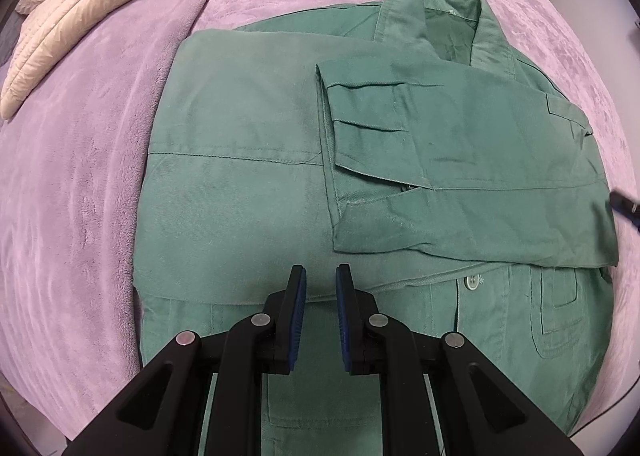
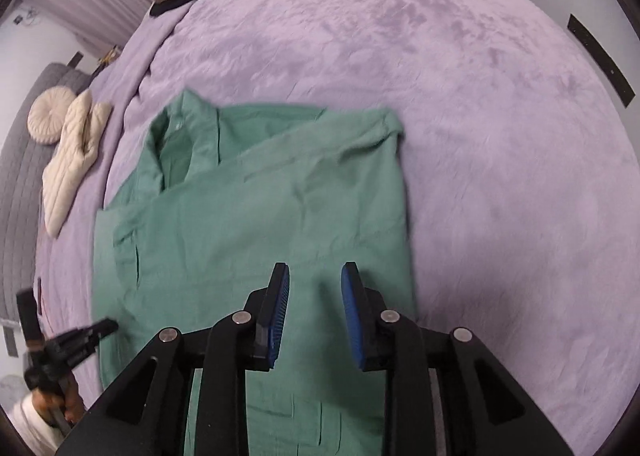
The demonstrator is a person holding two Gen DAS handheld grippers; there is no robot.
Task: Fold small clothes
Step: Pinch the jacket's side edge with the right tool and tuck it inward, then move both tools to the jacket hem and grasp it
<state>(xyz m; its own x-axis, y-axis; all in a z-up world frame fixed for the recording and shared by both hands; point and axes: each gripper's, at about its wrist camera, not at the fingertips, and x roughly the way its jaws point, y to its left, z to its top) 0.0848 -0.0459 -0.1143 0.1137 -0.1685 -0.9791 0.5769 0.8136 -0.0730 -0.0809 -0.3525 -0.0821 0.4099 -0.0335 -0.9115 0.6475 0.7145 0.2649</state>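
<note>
shirt (image 1: 256, 159) folded under my fingers, sleeves in for bottom fold | left gripper (image 1: 321, 280) nearly clenched, empty, parked over hem | right gripper (image 2: 315, 276) released, empty, above right side

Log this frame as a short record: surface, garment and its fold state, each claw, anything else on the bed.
surface: purple blanket spread over a bed
garment: green shirt, collar away from the cameras
fold state: both sides and a sleeve folded in across the front; bottom part not yet folded up
left claw: above the shirt's lower half, narrow gap between the jaws, nothing between them
right claw: over the shirt near its right edge, jaws apart, nothing held
other items: cream quilted jacket on the far left
</note>
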